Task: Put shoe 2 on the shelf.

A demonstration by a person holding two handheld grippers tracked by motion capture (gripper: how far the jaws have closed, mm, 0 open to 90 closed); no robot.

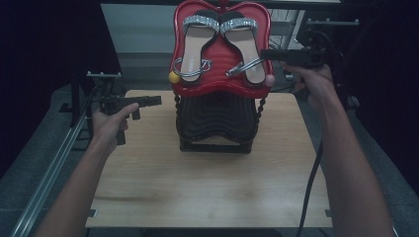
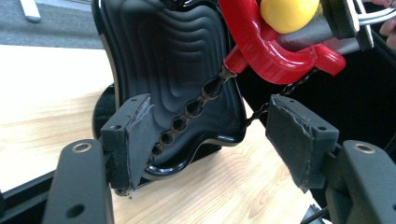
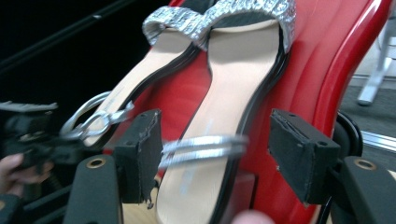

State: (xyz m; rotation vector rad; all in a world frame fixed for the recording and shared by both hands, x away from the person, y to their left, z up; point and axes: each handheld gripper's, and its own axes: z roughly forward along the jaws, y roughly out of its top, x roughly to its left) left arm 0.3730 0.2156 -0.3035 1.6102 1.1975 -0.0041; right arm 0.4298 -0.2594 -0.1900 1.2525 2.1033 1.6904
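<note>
Wooden table [image 1: 148,182] carries a black ribbed stand [image 1: 216,121], which sits toward the far middle of the tabletop. On top of the stand is a red ribbed tray [image 1: 217,85], tilted so that its face shows in the high view, and joined to the stand by a black beaded chain [image 2: 196,105] at each lower corner. Two sandals lie side by side on the tray, toes toward its far edge: left sandal [image 1: 195,47] and right sandal [image 1: 244,47], each with a tan insole, a glittery silver toe band [image 3: 219,14] and a thin silver ankle strap [image 3: 205,145] near the heel. A yellow ball [image 1: 174,77] sits at the tray's near-left corner; a pinkish ball [image 1: 269,80] sits at its near-right corner. Left gripper [image 1: 148,101] is held by the left hand [image 1: 111,123] well left of the stand, above the table, pointing toward the stand; jaws apart, nothing between them, stand and chain visible through the gap in the left gripper view. Right gripper [image 1: 267,54] is held by the right hand [image 1: 314,81] just right of the tray, its tips at the heel of the right sandal; jaws apart, with the ankle strap lying across the gap between them and reaching the left pad [image 3: 142,149]. Strap appears blurred in the right gripper view.
</note>
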